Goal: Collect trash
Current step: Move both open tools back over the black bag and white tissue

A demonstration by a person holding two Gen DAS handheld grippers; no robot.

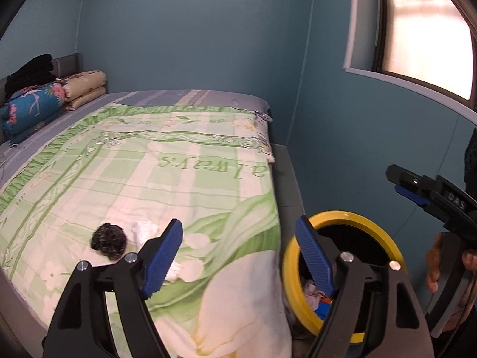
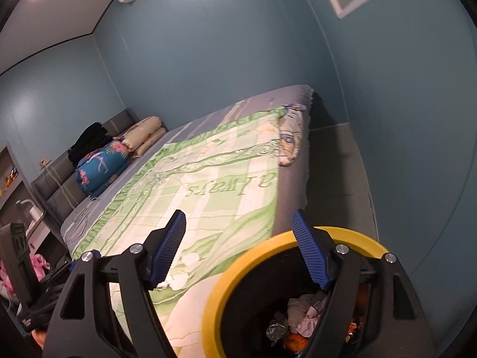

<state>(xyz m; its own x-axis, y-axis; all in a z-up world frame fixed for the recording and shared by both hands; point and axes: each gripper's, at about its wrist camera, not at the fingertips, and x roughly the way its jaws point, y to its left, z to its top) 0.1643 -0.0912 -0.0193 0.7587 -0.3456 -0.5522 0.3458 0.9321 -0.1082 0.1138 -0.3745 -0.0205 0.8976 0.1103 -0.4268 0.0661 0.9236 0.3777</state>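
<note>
Left gripper point(image 1: 238, 252) low in the left wrist view, blue ribbed pads spread wide with nothing between them, hanging over the near edge of the green-and-white floral quilt point(image 1: 155, 173) that covers the bed. On that quilt, lower left of the frame: a dark crumpled wad of trash point(image 1: 108, 241) and, just beside it to the right, a white crumpled tissue point(image 1: 146, 230) partly hidden behind the left pad. At lower right, a round black bin with a yellow rim point(image 1: 342, 271) standing on the floor against the bed's side, scraps of paper and coloured wrappers inside (contents too blurred to name singly). Right gripper point(image 2: 238, 249) at the bottom of the right wrist view, likewise spread and empty, above the bin's rim, one pad over the quilt, the other over the bin's mouth. Folded bedding point(image 1: 35, 104) stacked at upper left by the grey headboard; bright window point(image 1: 429, 29) at upper right in the teal wall.
</note>
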